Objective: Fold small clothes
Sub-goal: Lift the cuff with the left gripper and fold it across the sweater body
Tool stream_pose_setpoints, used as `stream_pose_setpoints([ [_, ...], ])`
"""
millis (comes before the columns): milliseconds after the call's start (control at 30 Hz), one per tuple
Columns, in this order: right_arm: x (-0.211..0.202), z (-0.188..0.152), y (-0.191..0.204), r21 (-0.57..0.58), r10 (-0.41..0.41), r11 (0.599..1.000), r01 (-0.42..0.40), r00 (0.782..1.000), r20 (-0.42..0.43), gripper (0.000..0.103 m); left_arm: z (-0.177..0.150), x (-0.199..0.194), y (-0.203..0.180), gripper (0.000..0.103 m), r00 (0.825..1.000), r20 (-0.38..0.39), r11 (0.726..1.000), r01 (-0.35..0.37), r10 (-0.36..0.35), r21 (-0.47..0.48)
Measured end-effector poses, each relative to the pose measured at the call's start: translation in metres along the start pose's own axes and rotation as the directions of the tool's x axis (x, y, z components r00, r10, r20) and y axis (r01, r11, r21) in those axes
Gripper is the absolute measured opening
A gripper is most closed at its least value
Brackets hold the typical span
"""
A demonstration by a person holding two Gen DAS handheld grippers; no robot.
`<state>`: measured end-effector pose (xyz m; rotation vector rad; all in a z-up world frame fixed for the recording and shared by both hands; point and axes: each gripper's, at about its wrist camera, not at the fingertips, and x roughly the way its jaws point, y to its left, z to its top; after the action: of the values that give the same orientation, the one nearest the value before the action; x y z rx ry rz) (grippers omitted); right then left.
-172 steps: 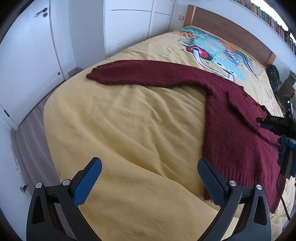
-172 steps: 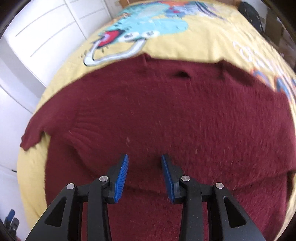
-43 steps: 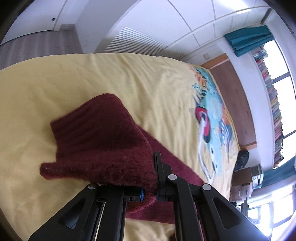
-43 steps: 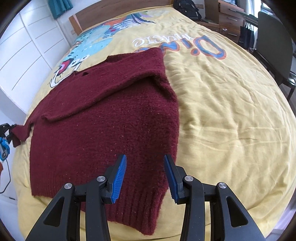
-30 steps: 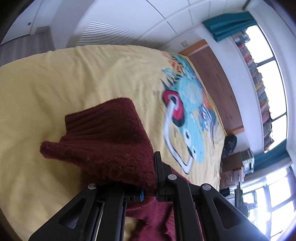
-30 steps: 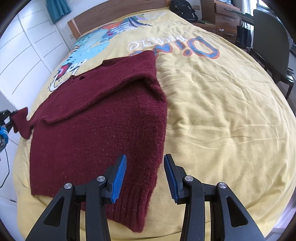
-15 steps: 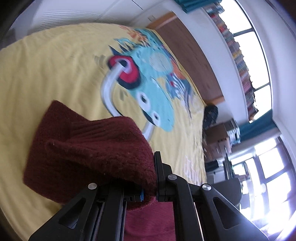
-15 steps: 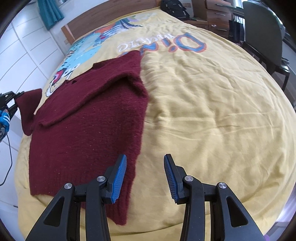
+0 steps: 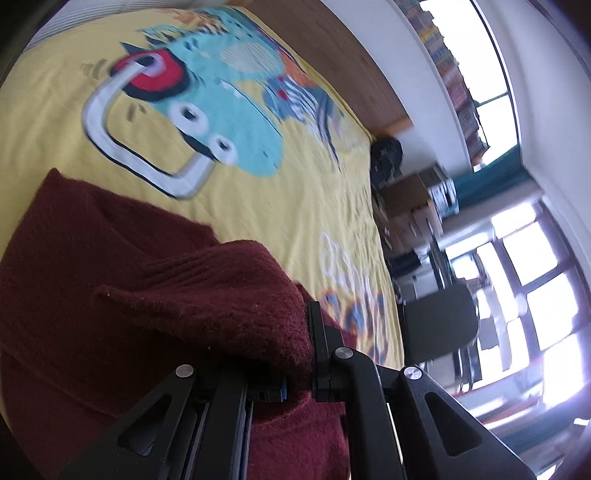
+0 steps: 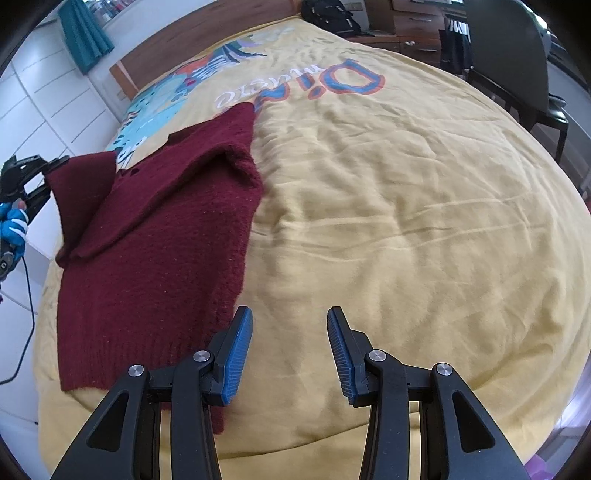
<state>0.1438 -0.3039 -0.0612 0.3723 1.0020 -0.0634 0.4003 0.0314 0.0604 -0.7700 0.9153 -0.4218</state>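
Observation:
A dark red knitted sweater (image 10: pixel 159 236) lies on the yellow bedspread (image 10: pixel 406 206), its right sleeve folded in over the body. My left gripper (image 9: pixel 299 384) is shut on the cuff of the left sleeve (image 9: pixel 207 306) and holds it lifted above the sweater's body. In the right wrist view the left gripper (image 10: pixel 48 166) shows at the far left with the raised sleeve (image 10: pixel 83 192) hanging from it. My right gripper (image 10: pixel 290 354) is open and empty, hovering over the bedspread just right of the sweater's hem.
The bedspread has a cartoon print (image 9: pixel 207 110) and lettering (image 10: pixel 306 88). A wooden headboard (image 10: pixel 207 40) is at the far end. A dark chair (image 10: pixel 517 62), a backpack (image 10: pixel 328 16) and drawers stand beside the bed. White wardrobes (image 10: pixel 48 110) are at the left.
My left gripper has carried the sleeve cuff inward over the sweater's body. My right gripper has drifted right, off the sweater onto bare bedspread, still open.

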Motion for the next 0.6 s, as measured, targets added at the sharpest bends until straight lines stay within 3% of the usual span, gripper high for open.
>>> stream_pose_setpoints([
  [200,0.002,-0.003,-0.007,0.013,0.001,1.0,-0.001,1.0,-0.004,0.044,-0.038,0.034,-0.025,0.006,0.995,-0.092,0.995,-0.03,0.039,0.098],
  [400,0.006,-0.004,-0.009,0.017,0.007,1.0,-0.007,1.0,-0.011,0.044,-0.082,0.058,-0.026,0.006,0.982,-0.168,0.989,-0.061,0.083,0.134],
  [600,0.01,-0.004,-0.009,0.016,0.01,1.0,-0.01,1.0,-0.017,0.044,-0.101,0.07,-0.021,0.006,0.974,-0.198,0.986,-0.085,0.112,0.14],
])
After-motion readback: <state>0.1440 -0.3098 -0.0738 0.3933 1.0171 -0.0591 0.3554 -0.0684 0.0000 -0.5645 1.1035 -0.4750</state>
